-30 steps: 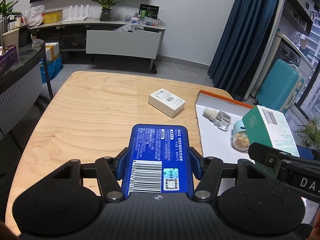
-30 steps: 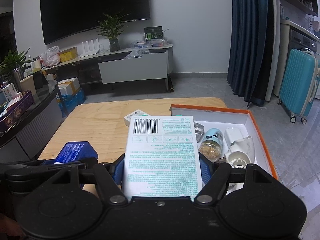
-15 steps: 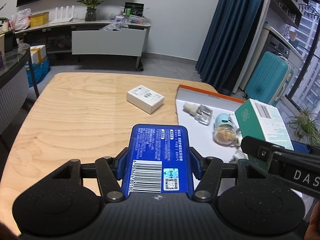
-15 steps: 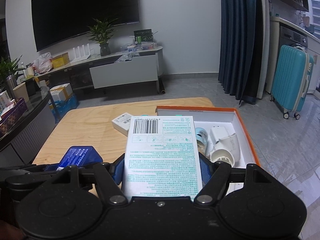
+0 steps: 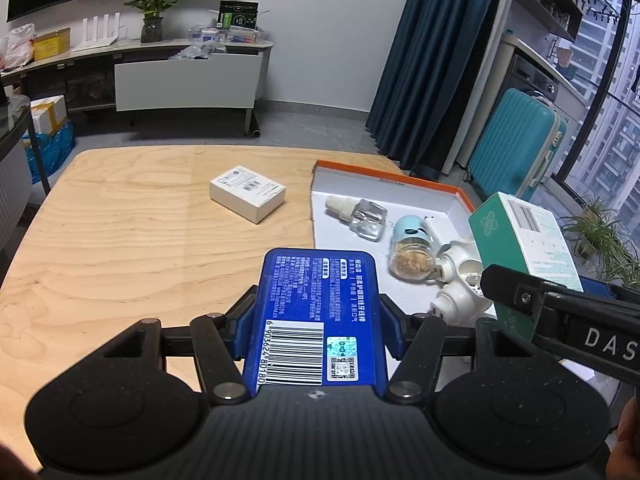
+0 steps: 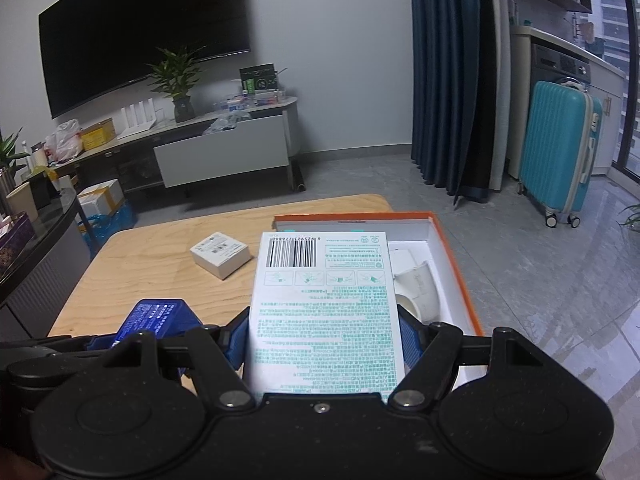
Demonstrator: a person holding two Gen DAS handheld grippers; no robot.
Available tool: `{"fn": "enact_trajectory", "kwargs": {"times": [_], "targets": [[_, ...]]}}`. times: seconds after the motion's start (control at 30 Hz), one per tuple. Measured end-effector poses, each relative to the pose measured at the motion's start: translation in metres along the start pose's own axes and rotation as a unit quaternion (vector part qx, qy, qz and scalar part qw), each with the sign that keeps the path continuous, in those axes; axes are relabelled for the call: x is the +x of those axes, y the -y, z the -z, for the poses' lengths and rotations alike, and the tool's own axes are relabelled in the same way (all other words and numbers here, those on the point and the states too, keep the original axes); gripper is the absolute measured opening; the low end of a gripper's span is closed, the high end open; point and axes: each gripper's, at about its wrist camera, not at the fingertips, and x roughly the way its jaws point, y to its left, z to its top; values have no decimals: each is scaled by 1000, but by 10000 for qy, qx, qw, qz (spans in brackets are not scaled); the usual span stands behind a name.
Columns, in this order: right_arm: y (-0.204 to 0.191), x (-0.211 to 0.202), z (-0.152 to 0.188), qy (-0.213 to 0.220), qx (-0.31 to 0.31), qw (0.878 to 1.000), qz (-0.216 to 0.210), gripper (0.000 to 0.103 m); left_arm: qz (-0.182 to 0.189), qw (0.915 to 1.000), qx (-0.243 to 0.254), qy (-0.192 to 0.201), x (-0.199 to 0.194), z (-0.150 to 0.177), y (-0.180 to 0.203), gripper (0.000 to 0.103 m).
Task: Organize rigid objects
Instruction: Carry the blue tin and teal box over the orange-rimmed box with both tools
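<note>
A blue box (image 5: pixel 318 316) is clamped in the left gripper (image 5: pixel 318 320) beside the orange tray (image 5: pixel 384 178). A white-green box (image 6: pixel 324 308) is gripped by the right gripper (image 6: pixel 324 332) above the tray's near end.

Left wrist view: near end of the blue box (image 5: pixel 318 320) is hidden under the gripper body; its small white print is too fine to read. The right gripper's arm (image 5: pixel 560 320) crosses the lower right and hides the base of the green-and-white box (image 5: pixel 524 236) and the near corner of the orange-rimmed tray (image 5: pixel 384 178). Lettering on that arm is cut off by the frame edge after "DAS".

Right wrist view: green-and-white box (image 6: pixel 325 308) covers most of the tray interior; the bottles are not visible, only part of a white fitting (image 6: pixel 418 292). Label on the small white box (image 6: pixel 220 254) is too small to read. Shelf items on the TV console (image 6: pixel 224 152) are blurred.
</note>
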Motion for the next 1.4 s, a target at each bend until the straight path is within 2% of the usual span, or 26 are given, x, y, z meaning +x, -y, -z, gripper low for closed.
{"fn": "enact_trajectory", "kwargs": {"times": [0.57,0.9,1.4], "targets": [[49,-8,7,63,435,9978,505,84,358,9991,241,-60,16,-3,39,62],[58,-4,10,18,538,9969,580,84,489,9982,305,-175,25,2,53,62],[57,7,7,-12,475,9979,430,84,436,9984,295,-208,31,-1,54,62]]}}
